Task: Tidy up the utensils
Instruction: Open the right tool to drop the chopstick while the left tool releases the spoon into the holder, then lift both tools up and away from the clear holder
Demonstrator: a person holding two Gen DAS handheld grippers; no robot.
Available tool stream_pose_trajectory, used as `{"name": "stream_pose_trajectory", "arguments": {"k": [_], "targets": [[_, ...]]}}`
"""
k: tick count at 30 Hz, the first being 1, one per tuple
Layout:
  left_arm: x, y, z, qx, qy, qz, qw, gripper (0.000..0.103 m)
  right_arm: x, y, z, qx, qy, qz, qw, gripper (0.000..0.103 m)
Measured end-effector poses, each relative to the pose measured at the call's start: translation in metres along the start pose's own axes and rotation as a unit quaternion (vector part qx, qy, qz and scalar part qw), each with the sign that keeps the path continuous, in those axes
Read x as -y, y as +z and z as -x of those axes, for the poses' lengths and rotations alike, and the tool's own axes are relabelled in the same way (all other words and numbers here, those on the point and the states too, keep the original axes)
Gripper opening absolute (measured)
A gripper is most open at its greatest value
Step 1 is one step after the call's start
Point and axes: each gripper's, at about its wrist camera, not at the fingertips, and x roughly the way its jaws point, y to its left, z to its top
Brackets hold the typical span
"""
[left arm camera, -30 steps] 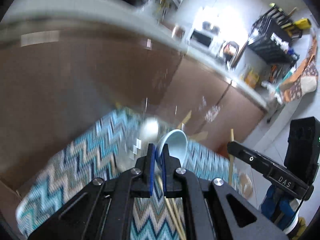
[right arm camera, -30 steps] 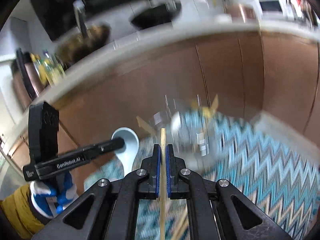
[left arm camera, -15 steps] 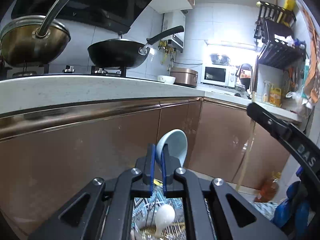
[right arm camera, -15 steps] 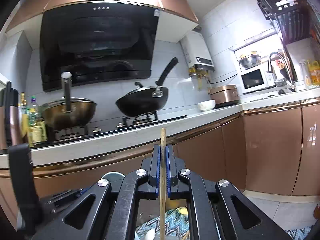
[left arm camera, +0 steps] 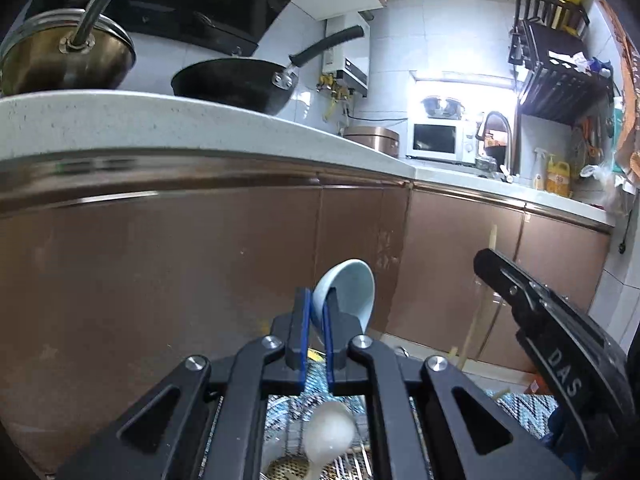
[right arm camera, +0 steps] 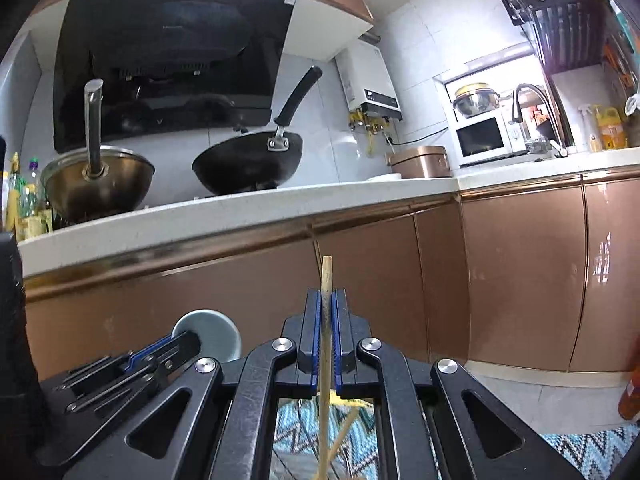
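My left gripper (left arm camera: 316, 312) is pinched nearly shut on the pale blue spoon (left arm camera: 352, 292), its bowl standing up past the fingertips and tilted to the right. My right gripper (right arm camera: 328, 312) is likewise clamped tight on a wooden chopstick (right arm camera: 327, 276), which stands upright through the jaws, its blunt end above them. Both point about level at the cabinets, the left one tipped slightly downward, and they sit side by side. Below the left one a white spoon (left arm camera: 329, 432) lies on a wire rack (left arm camera: 348, 464); the zigzag cloth (right arm camera: 592, 452) spreads underneath. Beyond are the brown cabinet doors (right arm camera: 520, 272), then the white countertop (right arm camera: 240, 208) bearing a black wok (right arm camera: 248, 168) and a lidded metal pot (right arm camera: 98, 188).
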Motion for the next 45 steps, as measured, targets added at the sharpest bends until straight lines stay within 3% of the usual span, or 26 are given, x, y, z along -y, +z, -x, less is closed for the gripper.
{"name": "stream_pose_trajectory", "arguments": {"k": [3,7,12,16,24,33,45], "targets": [[0.003,-0.007,0.002,-0.005,-0.013,0.003,0.9999,0.009,0.000,-0.005,0.009,-0.008,0.002,0.000,1.000,0.006],[-0.002,-0.006,0.015,-0.011,-0.039,0.022,0.9989,0.025,0.001,-0.007,0.020,-0.015,-0.001,0.000,1.000,0.027],[-0.018,0.010,0.049,-0.011,-0.053,0.036,0.9979,0.039,0.001,0.003,0.039,-0.022,-0.001,-0.006,1.000,0.028],[-0.043,0.024,0.084,-0.036,-0.063,0.041,0.9965,0.047,-0.009,0.019,0.067,-0.025,0.001,0.012,1.000,0.029],[-0.112,0.015,0.150,-0.118,-0.062,0.057,0.9894,0.048,-0.026,0.019,0.122,-0.087,0.008,0.039,0.995,0.031],[-0.154,-0.002,0.201,-0.128,-0.046,0.062,0.9888,0.051,-0.036,-0.012,0.179,-0.153,-0.022,0.041,0.987,0.032],[-0.157,-0.014,0.241,-0.151,-0.079,0.023,0.9851,0.056,-0.045,-0.017,0.234,-0.181,-0.047,0.047,0.981,0.032]]}}
